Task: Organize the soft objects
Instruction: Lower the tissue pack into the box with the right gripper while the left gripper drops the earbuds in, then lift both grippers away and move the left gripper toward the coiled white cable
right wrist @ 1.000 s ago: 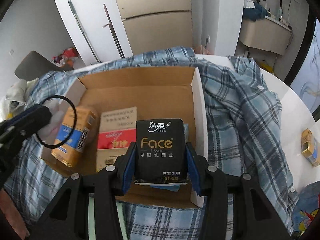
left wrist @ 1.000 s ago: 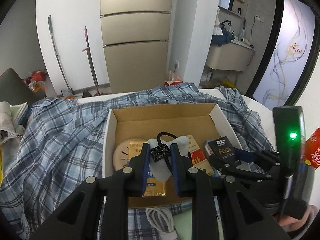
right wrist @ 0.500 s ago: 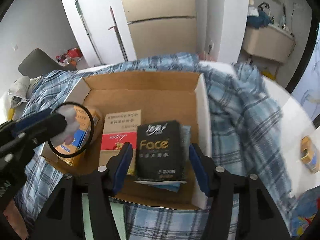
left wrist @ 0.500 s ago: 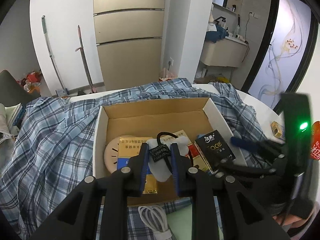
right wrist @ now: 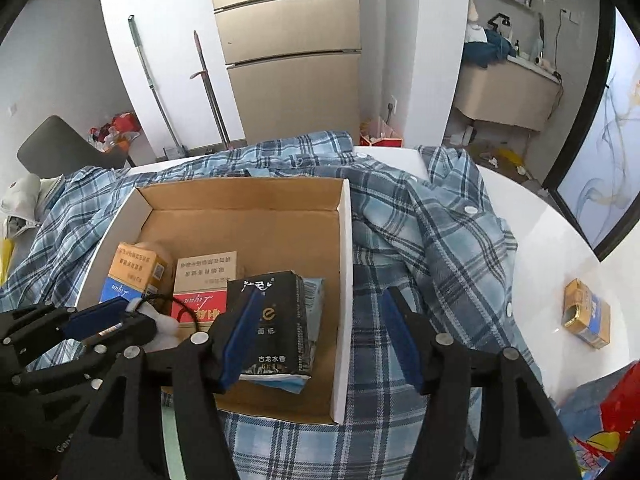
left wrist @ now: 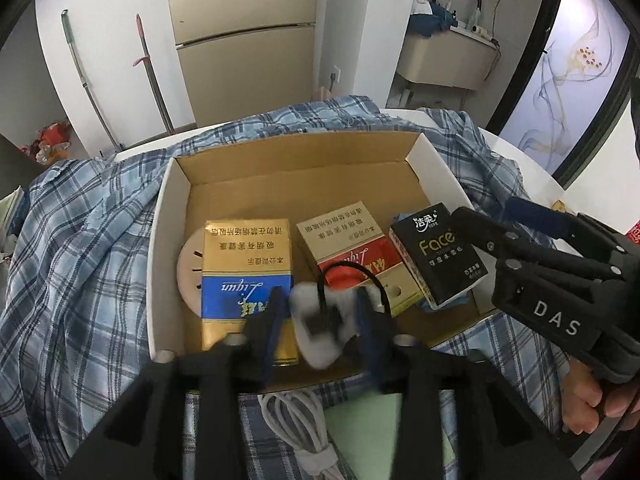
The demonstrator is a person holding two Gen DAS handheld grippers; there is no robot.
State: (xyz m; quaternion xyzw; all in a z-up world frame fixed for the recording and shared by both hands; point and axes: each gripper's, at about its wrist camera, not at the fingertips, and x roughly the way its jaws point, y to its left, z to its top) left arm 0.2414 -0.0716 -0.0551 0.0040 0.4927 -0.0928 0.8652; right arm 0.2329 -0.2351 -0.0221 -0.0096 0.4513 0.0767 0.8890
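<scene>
We had both grippers over the cardboard box (right wrist: 344,240). The left gripper (left wrist: 320,312) was opening its jaws, the white plush keychain (left wrist: 320,320) loose between them above the box's near edge, its black loop (left wrist: 352,276) arching over the red cigarette pack (left wrist: 352,252). The right gripper (right wrist: 320,332) was also opening, its pads clear of the black Face tissue pack (right wrist: 276,320), which sat propped in the box's right corner.

We judged the keychain could catch on a pad by its loop, or tumble over the near wall onto the white cable (left wrist: 300,420) below. The tissue pack, leaning on a blue wrapper (right wrist: 312,288), might tip. The gold-and-blue cigarette pack (left wrist: 248,276) crowded the landing spot. The plaid shirt (right wrist: 440,248) lay under the box; another small pack (right wrist: 586,312) sat well apart on the table (right wrist: 560,240).
</scene>
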